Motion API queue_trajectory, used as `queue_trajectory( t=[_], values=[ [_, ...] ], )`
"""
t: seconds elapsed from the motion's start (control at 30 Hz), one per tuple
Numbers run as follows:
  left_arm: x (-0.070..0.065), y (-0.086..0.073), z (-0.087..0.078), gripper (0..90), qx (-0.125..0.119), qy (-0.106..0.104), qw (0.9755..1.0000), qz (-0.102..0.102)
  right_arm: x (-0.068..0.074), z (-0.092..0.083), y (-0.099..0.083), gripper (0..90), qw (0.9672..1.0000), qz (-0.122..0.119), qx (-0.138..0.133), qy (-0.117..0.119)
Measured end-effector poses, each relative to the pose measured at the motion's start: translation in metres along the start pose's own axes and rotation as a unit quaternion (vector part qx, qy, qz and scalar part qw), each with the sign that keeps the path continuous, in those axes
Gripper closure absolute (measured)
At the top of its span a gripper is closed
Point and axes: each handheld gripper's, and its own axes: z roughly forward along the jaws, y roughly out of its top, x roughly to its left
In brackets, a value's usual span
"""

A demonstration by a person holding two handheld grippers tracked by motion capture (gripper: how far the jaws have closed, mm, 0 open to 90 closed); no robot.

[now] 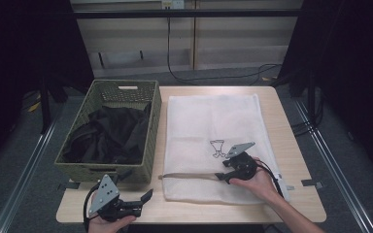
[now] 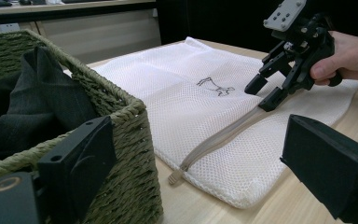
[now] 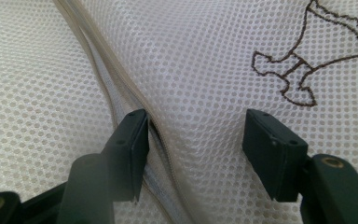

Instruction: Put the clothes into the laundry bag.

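High view: a white mesh laundry bag (image 1: 213, 141) is laid flat on the desk (image 1: 301, 204), just beside a woven basket (image 1: 85, 170) in which dark clothing (image 1: 107, 133) is heaped. The right claw (image 1: 222, 175) is set low over the bag's zipper (image 1: 189, 175), near the front edge; in the right gripper view its jaws stand wide, with 1 pad at the slightly parted zipper seam and the other on the mesh beyond, a low ridge of cloth between them, nothing yet pinched. The left claw (image 1: 148, 195) is held open and empty above the desk's front edge, just in front of the basket. The bag is judged light, limp and thin: it will drape and slide on the desk rather than keep its shape. The open weave should grip well, but it could snag or stretch. The upper zipper lip is judged the best hold, since the taped seam is firmer than bare mesh; the pull tab (image 2: 175, 176) lies at the zipper's end nearest the basket.
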Motion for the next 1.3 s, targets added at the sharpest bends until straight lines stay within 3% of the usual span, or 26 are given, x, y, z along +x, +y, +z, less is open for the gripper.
queue_trajectory(
  t=[0.03, 0.2, 0.3, 0.53, 0.83, 0.97, 1.3],
  values=[
    [0.0, 0.0, 0.001, 9.1, -0.002, 0.0, 1.0, -0.004, 0.001, 0.0, 0.001, 41.0, 0.9999, -0.009, 0.004, -0.008],
    [0.0, 0.0, 0.001, 9.3, -0.002, 0.0, 1.0, -0.004, 0.002, 0.0, 0.004, 44.6, 0.9996, -0.01, 0.024, -0.012],
    [0.001, 0.0, 0.0, 9.4, 0.0, 0.001, 1.0, -0.003, -0.004, -0.001, 0.002, 55.1, 0.9998, -0.016, 0.009, -0.004],
    [0.001, 0.0, 0.0, 9.5, 0.002, 0.0, 1.0, -0.003, -0.006, -0.001, 0.0, 61.1, 0.9998, -0.017, -0.005, -0.006],
    [0.003, -0.001, 0.0, 10.3, -0.001, -0.003, 1.0, -0.007, -0.016, -0.001, -0.005, 81.7, 0.9996, 0.007, -0.028, -0.008],
    [0.002, 0.0, 0.0, 10.3, 0.004, 0.001, 1.0, -0.006, -0.016, -0.001, -0.005, 85.3, 0.9993, 0.016, -0.028, -0.019],
    [0.002, 0.0, -0.002, 10.5, 0.001, 0.001, 1.0, -0.004, -0.018, -0.001, -0.003, 87.7, 0.9976, 0.054, -0.038, -0.018]
  ],
)
